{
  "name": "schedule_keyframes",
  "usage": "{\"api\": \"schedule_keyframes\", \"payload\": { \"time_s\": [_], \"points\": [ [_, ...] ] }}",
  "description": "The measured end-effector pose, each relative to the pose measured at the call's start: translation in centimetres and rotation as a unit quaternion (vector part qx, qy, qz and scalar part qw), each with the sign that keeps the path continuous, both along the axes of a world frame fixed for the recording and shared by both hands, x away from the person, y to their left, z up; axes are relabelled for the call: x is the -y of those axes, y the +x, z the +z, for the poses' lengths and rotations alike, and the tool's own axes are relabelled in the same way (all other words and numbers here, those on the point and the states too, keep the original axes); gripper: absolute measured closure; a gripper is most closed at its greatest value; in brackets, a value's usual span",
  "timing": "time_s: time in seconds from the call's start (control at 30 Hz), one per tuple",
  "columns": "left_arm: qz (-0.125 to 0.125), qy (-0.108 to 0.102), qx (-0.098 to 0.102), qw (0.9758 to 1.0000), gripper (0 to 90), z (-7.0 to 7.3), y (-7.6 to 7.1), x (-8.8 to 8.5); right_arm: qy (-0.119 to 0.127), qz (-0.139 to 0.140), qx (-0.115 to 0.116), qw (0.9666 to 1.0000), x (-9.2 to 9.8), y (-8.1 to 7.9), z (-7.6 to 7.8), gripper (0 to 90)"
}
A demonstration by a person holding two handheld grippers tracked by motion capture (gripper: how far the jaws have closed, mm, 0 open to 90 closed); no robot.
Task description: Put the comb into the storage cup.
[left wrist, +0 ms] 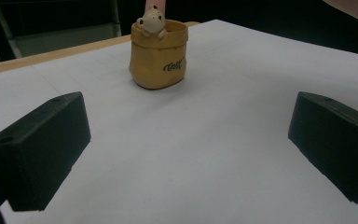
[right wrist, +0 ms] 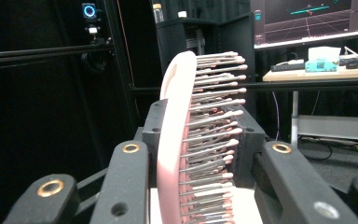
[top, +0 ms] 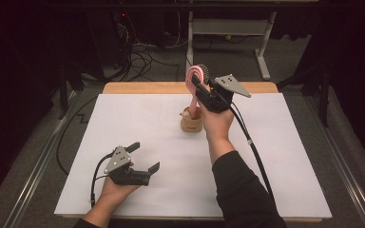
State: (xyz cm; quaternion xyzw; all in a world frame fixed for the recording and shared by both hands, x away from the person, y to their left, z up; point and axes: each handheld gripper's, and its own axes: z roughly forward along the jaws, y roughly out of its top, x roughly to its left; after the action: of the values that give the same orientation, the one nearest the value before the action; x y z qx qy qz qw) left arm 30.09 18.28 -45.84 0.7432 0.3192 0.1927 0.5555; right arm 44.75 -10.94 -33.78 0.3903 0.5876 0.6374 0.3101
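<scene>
While the left gripper (top: pixel 144 157) rests wide open and empty on the white table sheet (top: pixel 275 156), the right gripper (top: pixel 197 84) clamps a pink, bristled hairbrush (top: pixel 193 76) whose handle end is hidden inside the tan bag-shaped ceramic holder (top: pixel 191 122).

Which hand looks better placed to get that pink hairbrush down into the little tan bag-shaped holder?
The right. Its gripper is shut on the pink hairbrush, handle end at the tan bag-shaped holder. The left gripper rests open and empty near the table's front edge, well away.
</scene>
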Motion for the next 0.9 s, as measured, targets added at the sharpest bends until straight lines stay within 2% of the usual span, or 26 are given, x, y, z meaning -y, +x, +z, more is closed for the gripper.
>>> {"api": "schedule_keyframes", "payload": {
  "time_s": [0.4,0.9],
  "points": [
    [0.004,-0.006,-0.006,1.0,0.0,-0.2,0.1,-0.2,-0.004,0.007,-0.013,0.9999,-0.9,0.7,-1.8,66.5],
    [0.006,-0.009,-0.006,0.9999,0.0,-0.2,0.1,-0.4,-0.008,0.009,-0.026,0.9996,-1.5,1.2,-3.0,66.4]
  ]
}}
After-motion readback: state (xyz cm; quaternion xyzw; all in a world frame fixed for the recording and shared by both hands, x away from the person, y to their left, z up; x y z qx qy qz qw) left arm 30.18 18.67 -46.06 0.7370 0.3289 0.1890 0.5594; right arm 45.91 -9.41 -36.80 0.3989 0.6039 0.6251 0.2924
